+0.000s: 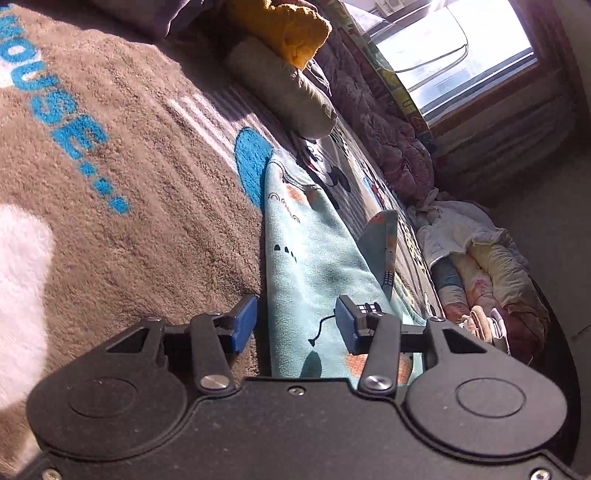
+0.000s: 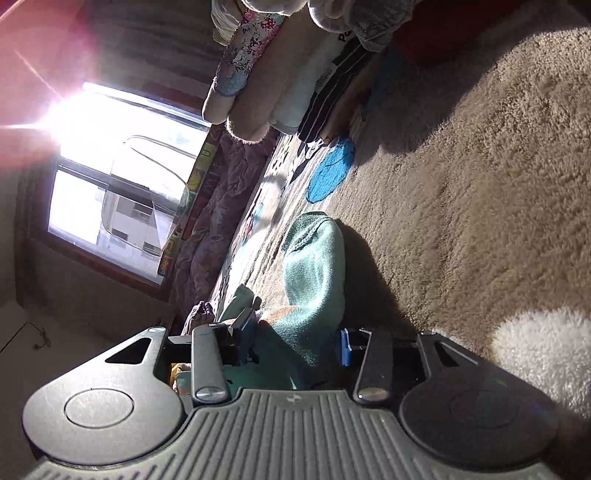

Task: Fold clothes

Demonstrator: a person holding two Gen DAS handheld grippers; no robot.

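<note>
A teal garment [image 1: 306,251] with small printed figures lies in a long strip on a brown fleecy blanket [image 1: 129,184]. My left gripper [image 1: 295,325] stands open over its near end: the left pad rests on the blanket beside the garment's edge, and the right pad is above the cloth. In the right wrist view the same teal garment [image 2: 314,273] bulges up between the fingers of my right gripper [image 2: 295,339]. Those jaws are open too, with a shadowed gap between the cloth and the right pad.
The blanket [image 2: 461,184] carries blue letters and white patches. Beyond the garment lie a yellow cloth [image 1: 288,29], a grey roll [image 1: 280,88] and a purple quilt [image 1: 388,136] along a sunlit window [image 1: 461,48]. A heap of clothes [image 1: 480,266] sits right; stacked clothes [image 2: 295,74] lie ahead.
</note>
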